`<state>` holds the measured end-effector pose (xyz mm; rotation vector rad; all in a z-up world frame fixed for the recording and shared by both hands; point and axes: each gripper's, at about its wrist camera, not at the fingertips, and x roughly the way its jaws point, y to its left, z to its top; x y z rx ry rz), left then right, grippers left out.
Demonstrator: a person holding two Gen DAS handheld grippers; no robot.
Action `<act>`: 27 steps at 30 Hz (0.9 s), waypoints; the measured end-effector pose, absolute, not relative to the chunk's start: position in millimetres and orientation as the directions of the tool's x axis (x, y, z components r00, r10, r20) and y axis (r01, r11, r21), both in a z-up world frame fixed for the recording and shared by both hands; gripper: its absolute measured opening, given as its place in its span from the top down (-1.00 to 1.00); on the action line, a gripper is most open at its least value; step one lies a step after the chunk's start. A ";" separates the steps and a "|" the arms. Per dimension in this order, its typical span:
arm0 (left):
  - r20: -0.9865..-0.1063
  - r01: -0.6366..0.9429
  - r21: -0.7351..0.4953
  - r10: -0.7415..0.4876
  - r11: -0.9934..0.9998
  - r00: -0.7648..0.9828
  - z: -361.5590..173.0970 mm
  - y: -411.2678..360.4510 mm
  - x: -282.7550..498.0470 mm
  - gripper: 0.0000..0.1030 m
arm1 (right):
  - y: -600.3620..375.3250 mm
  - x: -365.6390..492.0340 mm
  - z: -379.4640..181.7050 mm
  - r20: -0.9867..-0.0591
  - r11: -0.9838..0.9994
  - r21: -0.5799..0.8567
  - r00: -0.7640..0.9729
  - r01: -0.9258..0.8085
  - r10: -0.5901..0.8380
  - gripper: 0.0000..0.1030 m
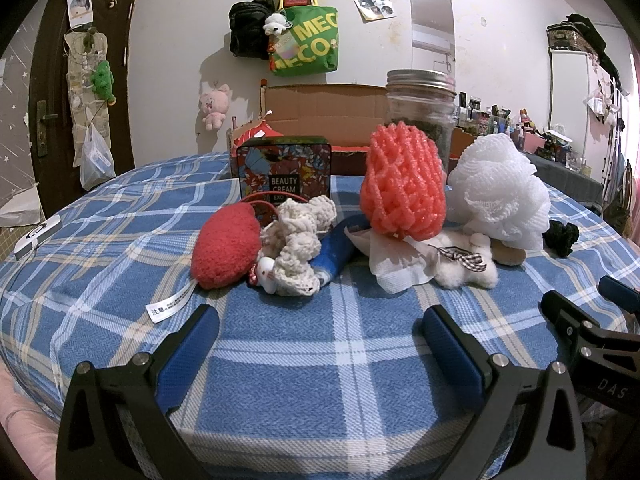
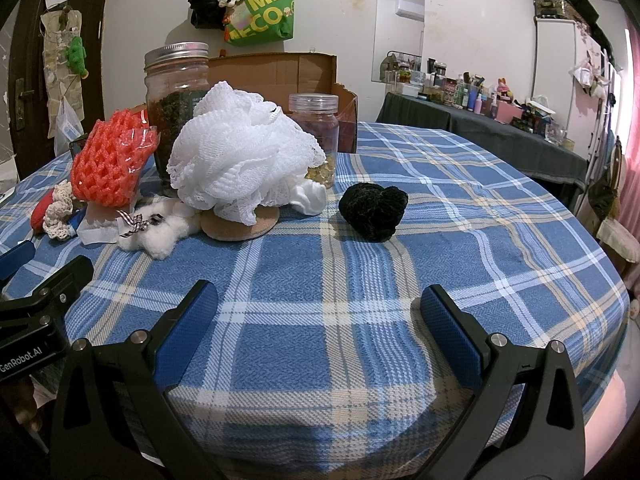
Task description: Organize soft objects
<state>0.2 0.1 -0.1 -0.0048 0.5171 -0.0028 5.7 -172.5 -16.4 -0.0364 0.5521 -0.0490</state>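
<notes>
A pile of soft things lies on the blue plaid tablecloth (image 1: 312,344): a red plush piece (image 1: 226,246), a cream crochet scrunchie (image 1: 300,240), a coral foam net (image 1: 402,184), a white mesh bath pouf (image 1: 500,188), a white fluffy toy with a checked bow (image 1: 464,266) and a black scrunchie (image 1: 562,236). My left gripper (image 1: 322,330) is open and empty, in front of the pile. My right gripper (image 2: 320,308) is open and empty, with the black scrunchie (image 2: 374,210) and the pouf (image 2: 240,156) ahead of it.
A patterned tin (image 1: 284,172), a lidded glass jar (image 1: 422,112), a smaller jar (image 2: 316,128) and an open cardboard box (image 1: 328,108) stand behind the pile. A blue tube (image 1: 336,250) and a tissue (image 1: 400,264) lie among the soft things. A round coaster (image 2: 240,226) lies under the pouf.
</notes>
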 end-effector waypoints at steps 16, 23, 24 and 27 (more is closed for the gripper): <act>-0.506 0.019 -0.023 -0.028 1.000 0.862 5.1 2.2 -0.2 -1.00 | -171.9 4.4 -11.6 -0.541 1.000 -0.023 0.841 0.007 -0.018 -1.00; -0.459 0.077 -0.005 -0.071 0.997 0.885 33.9 -4.9 -6.1 -1.00 | -173.5 6.0 11.2 -0.500 1.000 0.011 0.865 -0.028 0.030 -1.00; -0.454 0.085 -0.001 -0.076 0.996 0.888 37.0 -6.1 -5.4 -1.00 | -174.2 6.5 15.0 -0.493 0.999 0.013 0.870 -0.029 0.032 -1.00; -0.442 0.115 0.008 -0.099 0.993 0.892 49.1 -9.0 -0.4 -1.00 | -176.8 12.2 30.6 -0.465 0.999 0.014 0.884 -0.044 0.045 -1.00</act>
